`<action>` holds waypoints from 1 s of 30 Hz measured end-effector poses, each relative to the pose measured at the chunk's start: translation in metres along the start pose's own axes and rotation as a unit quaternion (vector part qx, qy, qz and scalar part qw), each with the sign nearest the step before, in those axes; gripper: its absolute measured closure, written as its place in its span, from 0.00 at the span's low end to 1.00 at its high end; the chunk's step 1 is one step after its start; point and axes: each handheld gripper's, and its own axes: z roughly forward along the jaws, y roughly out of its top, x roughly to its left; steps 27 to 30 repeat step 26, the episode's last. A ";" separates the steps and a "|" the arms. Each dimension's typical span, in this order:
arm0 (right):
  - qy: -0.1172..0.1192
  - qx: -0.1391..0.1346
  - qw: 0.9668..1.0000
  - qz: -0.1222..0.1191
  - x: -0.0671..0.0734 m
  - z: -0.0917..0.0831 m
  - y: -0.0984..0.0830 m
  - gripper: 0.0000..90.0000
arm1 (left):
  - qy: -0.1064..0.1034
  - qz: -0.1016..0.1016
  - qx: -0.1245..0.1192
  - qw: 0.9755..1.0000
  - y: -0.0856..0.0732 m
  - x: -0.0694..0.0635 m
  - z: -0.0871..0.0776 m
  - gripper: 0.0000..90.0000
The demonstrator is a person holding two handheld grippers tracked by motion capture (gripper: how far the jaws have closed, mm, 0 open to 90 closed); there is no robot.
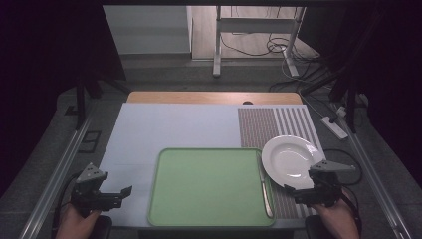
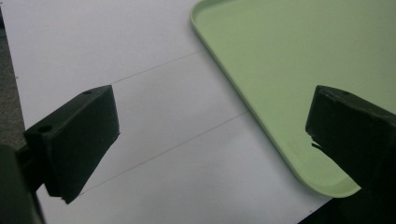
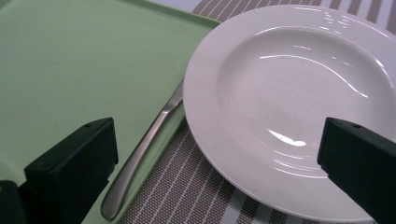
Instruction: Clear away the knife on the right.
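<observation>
my right gripper (image 1: 301, 191) is down at the near right corner of the table, jaws wide apart w/ nothing in them, and it points at the white plate (image 1: 290, 160), so that's the thing i'd go for. in the right gripper view the plate (image 3: 299, 93) sits just past my jaws, flat on the striped mat (image 3: 187, 196), w/ its left rim hanging a bit over the edge of the green tray (image 3: 70, 70). a metal handle (image 3: 144, 149), prob a knife or spoon, lies along the tray's right edge and runs under the plate rim. i think the plate is hard, smooth and shiny, so it could slip, and it would break if i drop it. it looks kinda heavy for a pinch grip too. i'd take it by the near rim, one jaw on top and one under, and squeeze slow. the bit that hangs over the tray edge may be the easy spot to get a jaw under. my left gripper (image 1: 117, 194) is at the near left, also wide open and holding nothing, over the white table top (image 2: 140, 56) just beside the tray's corner (image 2: 261, 56). farther back the tray is bare.
</observation>
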 end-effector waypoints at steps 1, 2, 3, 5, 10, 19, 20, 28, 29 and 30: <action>-0.001 -0.001 1.000 0.001 0.000 -0.001 -0.001 0.00 | 0.000 0.000 0.000 1.000 0.000 0.000 0.000 0.03; -0.002 -0.002 1.000 0.003 0.000 -0.002 -0.001 0.00 | 0.000 0.000 0.000 1.000 0.000 0.000 0.000 0.03; -0.004 -0.002 1.000 0.003 -0.001 -0.003 -0.002 0.00 | 0.000 0.000 0.000 1.000 0.000 0.000 0.000 0.03; -0.005 -0.005 1.000 0.006 -0.001 -0.004 -0.003 0.00 | 0.001 0.001 0.001 1.000 0.000 0.000 0.000 0.03; -0.014 -0.001 1.000 0.007 -0.001 -0.007 -0.004 0.00 | 0.001 0.001 0.000 1.000 0.000 0.000 0.000 0.03; -0.026 0.008 1.000 0.005 0.000 -0.010 -0.008 0.00 | 0.002 0.001 0.000 1.000 0.000 0.000 0.000 0.03; -0.027 0.009 1.000 0.006 0.000 -0.010 -0.008 0.00 | 0.002 0.001 0.001 1.000 0.000 0.000 0.000 0.03; -0.027 0.014 1.000 0.005 0.000 -0.009 -0.008 0.00 | 0.001 0.000 -0.001 1.000 0.000 0.000 0.000 0.03; -0.027 0.014 1.000 0.005 0.000 -0.009 -0.008 0.00 | 0.001 0.000 -0.001 1.000 0.000 0.000 0.000 0.03; -0.027 0.014 1.000 0.005 0.000 -0.009 -0.008 0.00 | 0.001 0.000 -0.001 1.000 0.000 0.000 0.000 0.03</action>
